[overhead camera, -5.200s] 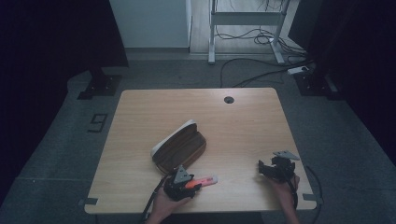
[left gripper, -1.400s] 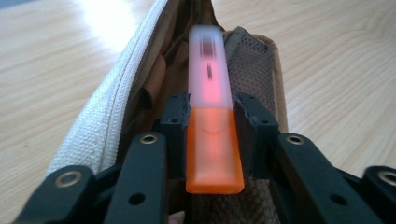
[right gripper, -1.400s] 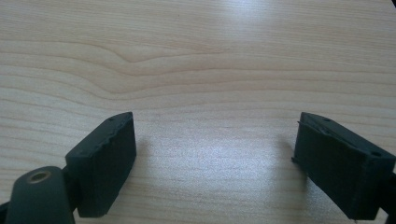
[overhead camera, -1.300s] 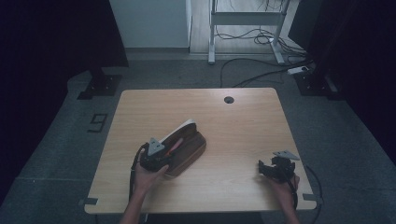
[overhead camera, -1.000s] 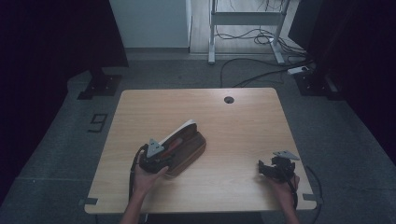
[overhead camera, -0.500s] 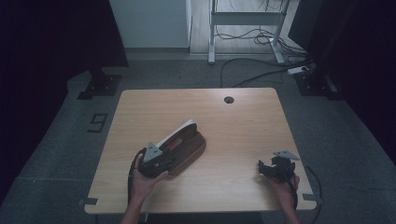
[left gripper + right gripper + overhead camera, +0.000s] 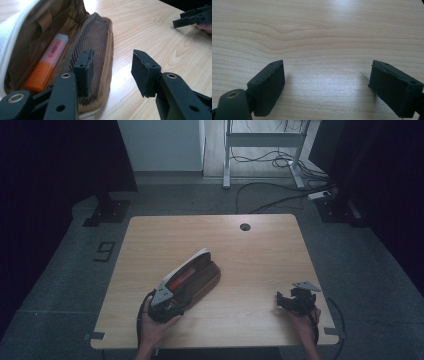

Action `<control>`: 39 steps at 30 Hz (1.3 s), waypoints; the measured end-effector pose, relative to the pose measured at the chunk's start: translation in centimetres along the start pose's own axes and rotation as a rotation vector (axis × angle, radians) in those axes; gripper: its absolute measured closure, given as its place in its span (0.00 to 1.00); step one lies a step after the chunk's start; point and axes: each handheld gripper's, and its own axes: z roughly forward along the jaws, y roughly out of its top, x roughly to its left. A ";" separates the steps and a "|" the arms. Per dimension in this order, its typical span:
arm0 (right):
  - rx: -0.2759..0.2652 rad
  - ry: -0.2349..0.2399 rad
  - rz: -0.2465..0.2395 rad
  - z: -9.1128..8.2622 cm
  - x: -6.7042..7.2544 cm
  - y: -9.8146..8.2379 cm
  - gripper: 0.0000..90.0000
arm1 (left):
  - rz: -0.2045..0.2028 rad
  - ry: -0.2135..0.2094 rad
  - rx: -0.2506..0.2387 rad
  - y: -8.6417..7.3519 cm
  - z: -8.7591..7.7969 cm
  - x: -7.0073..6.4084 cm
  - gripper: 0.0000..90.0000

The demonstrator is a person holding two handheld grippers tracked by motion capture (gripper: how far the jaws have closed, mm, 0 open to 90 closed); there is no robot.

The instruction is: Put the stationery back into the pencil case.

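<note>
Orange highlighter now lies inside the open brown pencil case near the middle of the bench, whereas a few seconds ago it was clamped in the left claw near the bench's front edge. That claw has just been spreading its jaws, which stand apart with nothing between them at the case's near end, one jaw just beside the mesh pocket, so the stowing looks done and zipping the case is probably next. Right claw rests wide apart and empty over bare wood at the front right.
</note>
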 end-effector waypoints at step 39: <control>0.000 -0.002 -0.001 0.0 0.0 0.0 0.14 | -0.077 0.138 0.129 -6.5 -1.9 3.3 0.52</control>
